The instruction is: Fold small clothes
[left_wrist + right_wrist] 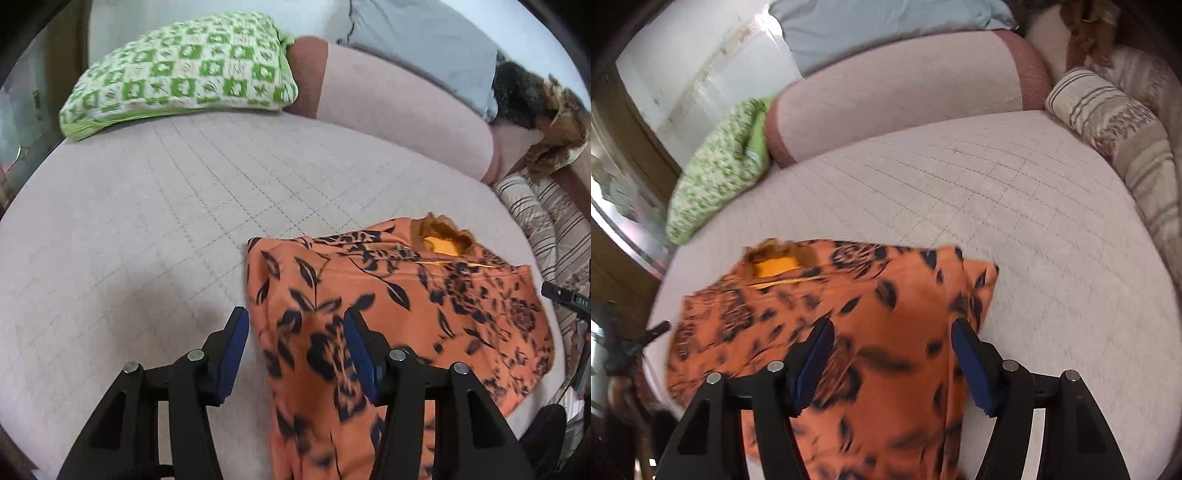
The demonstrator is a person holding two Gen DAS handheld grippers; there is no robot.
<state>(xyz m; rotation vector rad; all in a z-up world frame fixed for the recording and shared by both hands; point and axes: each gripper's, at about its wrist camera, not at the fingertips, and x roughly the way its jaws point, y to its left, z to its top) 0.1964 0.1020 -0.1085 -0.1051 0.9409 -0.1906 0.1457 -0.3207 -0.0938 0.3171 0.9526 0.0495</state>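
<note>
Bed: pale quilted cover (155, 206) fills both views, bolster (399, 110) along far edge.
Garment: orange top w/ black floral print (406, 295), lying near the front edge of the bed; neck opening (yellow lining inside) faces far side. Lower part cut off by frame bottom, print blurred in right wrist view.
Left gripper (295, 354): jaws apart, nothing clamped; cloth edge lies under the gap, contact w/ pads can't be made out.
Right gripper (892, 363): jaws wide, released, hovering over the top; cloth visible between them.
Green pillow (184, 70): far left corner.
Striped cushion (1108, 122): right edge, partly cut off.
Dark rig bits (565, 295): at frame margin, unclear.
</note>
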